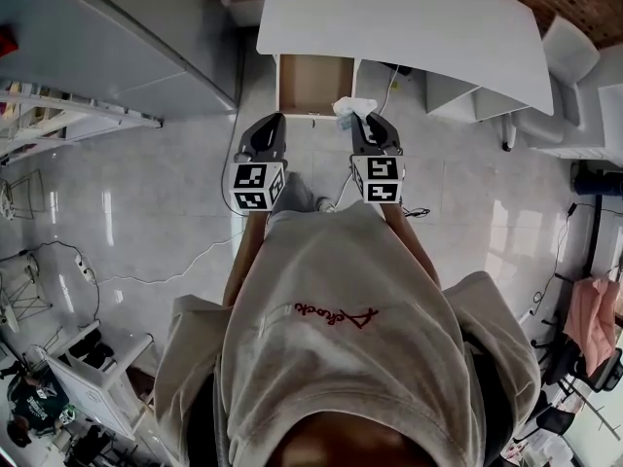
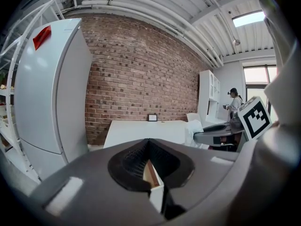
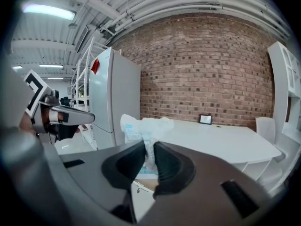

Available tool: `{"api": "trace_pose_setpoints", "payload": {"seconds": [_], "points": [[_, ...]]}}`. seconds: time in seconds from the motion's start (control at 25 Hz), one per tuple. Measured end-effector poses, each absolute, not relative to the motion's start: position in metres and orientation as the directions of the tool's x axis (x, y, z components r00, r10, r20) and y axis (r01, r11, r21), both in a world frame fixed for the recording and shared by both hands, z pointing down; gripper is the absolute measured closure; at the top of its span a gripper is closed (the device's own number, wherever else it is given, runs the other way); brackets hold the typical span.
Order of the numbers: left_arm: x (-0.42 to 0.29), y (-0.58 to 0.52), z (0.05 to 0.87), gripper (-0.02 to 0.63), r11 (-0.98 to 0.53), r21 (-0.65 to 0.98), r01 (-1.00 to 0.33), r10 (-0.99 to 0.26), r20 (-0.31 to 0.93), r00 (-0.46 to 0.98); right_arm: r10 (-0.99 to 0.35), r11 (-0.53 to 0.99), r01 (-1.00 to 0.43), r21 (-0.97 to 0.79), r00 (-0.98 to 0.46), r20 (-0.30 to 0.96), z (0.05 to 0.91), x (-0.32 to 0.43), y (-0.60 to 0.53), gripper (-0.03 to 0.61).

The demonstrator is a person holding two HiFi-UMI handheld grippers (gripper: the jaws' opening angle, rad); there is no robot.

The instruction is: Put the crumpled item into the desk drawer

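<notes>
The pale, glossy tiled floor (image 1: 146, 212) fills most of the head view, and the person stands on it facing a red-brown brick wall (image 2: 141, 74). A tall white refrigerator (image 2: 51, 88) stands against that wall on the left.

To its right is the broad white rectangular bench (image 1: 409, 17), its top nearly bare. Under its near left edge a shallow drawer with a brown wooden inside (image 1: 315, 84) is pulled out toward the person. It looks empty and ready to receive something.

Both tools are held out side by side, level with each other and aimed at that drawer.

The grey left gripper (image 1: 268, 125) has its jaws brought together on nothing. It seems to be carried along as a spare, perhaps for pushing the drawer shut afterwards.

The grey right gripper (image 1: 368, 123) has its jaws closed partway, pinching the lower part of a crumpled white wrapper with pale blue print (image 1: 352, 108). Most of the wrapper bunches up above the pads. The pinch is low and firm enough to keep such a light, springy thing from slipping out.

The wrapper hangs in the air just short of the drawer's front right corner and has not yet been put in. The next step, as I judge it, is to bring it over the opening and let go.
</notes>
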State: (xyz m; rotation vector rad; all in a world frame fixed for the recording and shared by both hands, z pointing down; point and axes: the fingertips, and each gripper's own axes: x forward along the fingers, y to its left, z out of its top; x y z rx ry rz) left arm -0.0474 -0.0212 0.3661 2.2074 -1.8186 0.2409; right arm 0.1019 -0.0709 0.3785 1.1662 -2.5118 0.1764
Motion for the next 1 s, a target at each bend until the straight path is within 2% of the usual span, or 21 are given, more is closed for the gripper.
{"api": "trace_pose_setpoints", "payload": {"seconds": [0.56,1.0], "points": [[-0.114,-0.084,0.377,0.604,-0.237,0.124,-0.964,-0.914,0.307,0.264,-0.73,0.623,-0.78,0.061,-0.551,0.403,0.384,0.035,-0.126,0.512],[-0.161,-0.149,0.376,0.604,-0.33,0.148,-0.932,-0.881,0.307,0.36,-0.79,0.519,-0.851,0.075,-0.445,0.421,0.378,0.0,-0.175,0.512]]}}
